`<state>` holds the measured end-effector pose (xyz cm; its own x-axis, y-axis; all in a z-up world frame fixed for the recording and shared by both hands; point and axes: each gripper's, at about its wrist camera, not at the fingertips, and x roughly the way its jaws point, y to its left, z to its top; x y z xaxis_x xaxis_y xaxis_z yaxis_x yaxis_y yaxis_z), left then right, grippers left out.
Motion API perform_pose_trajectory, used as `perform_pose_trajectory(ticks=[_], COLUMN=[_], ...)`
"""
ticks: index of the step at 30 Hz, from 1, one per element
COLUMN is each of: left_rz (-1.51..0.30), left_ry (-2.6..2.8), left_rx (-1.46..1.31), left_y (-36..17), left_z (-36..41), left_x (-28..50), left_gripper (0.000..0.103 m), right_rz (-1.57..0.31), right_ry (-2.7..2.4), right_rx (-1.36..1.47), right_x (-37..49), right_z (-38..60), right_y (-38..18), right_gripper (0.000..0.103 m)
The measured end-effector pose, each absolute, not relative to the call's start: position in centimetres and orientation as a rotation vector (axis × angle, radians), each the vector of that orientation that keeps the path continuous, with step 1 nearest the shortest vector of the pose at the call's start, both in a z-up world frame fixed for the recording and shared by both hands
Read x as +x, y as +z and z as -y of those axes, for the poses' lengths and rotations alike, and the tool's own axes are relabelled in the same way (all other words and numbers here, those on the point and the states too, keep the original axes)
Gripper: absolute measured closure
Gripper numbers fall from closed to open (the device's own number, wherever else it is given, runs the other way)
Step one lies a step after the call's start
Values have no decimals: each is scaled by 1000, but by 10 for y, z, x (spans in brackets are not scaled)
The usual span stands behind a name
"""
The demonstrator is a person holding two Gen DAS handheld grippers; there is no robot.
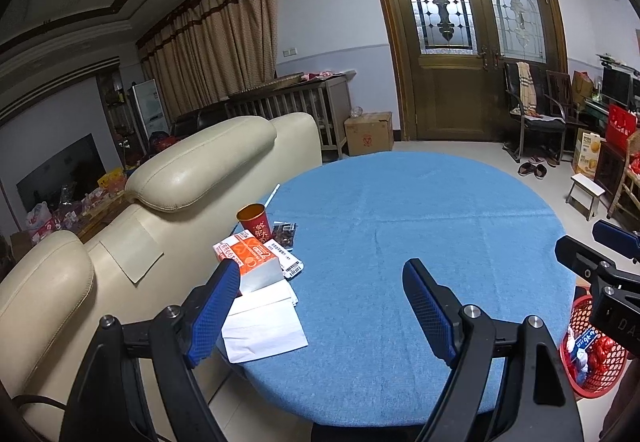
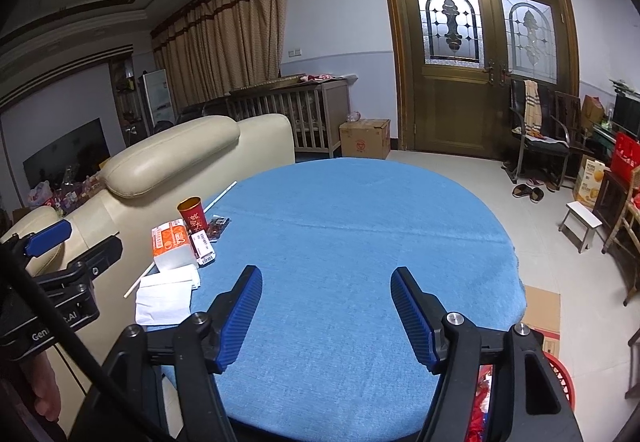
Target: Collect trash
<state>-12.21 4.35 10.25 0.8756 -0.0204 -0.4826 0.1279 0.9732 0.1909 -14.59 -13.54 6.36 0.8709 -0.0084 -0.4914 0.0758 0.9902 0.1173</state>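
Note:
Trash is gathered at the left edge of the round blue table (image 1: 420, 210) (image 2: 360, 218): a red paper cup (image 1: 253, 221) (image 2: 194, 216), an orange-and-white carton (image 1: 250, 258) (image 2: 172, 245), a dark snack wrapper (image 1: 285, 233) (image 2: 218, 226), a white labelled packet (image 1: 291, 265) (image 2: 204, 248), folded white paper (image 1: 264, 322) (image 2: 166, 296) and a white straw (image 1: 272, 195) (image 2: 220, 196). My left gripper (image 1: 320, 270) hovers open just right of the carton, nothing between its fingers. My right gripper (image 2: 326, 278) stands open over bare cloth. A red mesh basket (image 1: 592, 358) (image 2: 562, 382) on the floor at the right holds wrappers.
A beige leather sofa (image 1: 200, 162) (image 2: 168, 154) presses against the table's left side. On the floor lie flat cardboard (image 2: 540, 310), a small white stool (image 1: 586, 194) (image 2: 580, 226) and slippers (image 2: 528, 192). A cardboard box (image 1: 368, 132) stands by the wooden door (image 1: 460, 62).

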Motion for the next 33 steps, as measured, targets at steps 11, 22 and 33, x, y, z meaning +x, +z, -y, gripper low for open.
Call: perform_pose_trajectory(ticks=[11, 22, 33], left_rz=[-496, -508, -486], left_ry=[-89, -87, -96], left_rx=[220, 216, 199], left_y=[101, 98, 104], left_z=[-44, -47, -56], left_x=[-122, -120, -123], left_gripper=[19, 19, 19], right_rz=[-522, -519, -511], right_ry=[-37, -38, -39], right_rx=[122, 111, 92], right_x=[-142, -138, -137], right_z=[131, 127, 114], right_y=[59, 58, 60], right_gripper=[32, 32, 32])
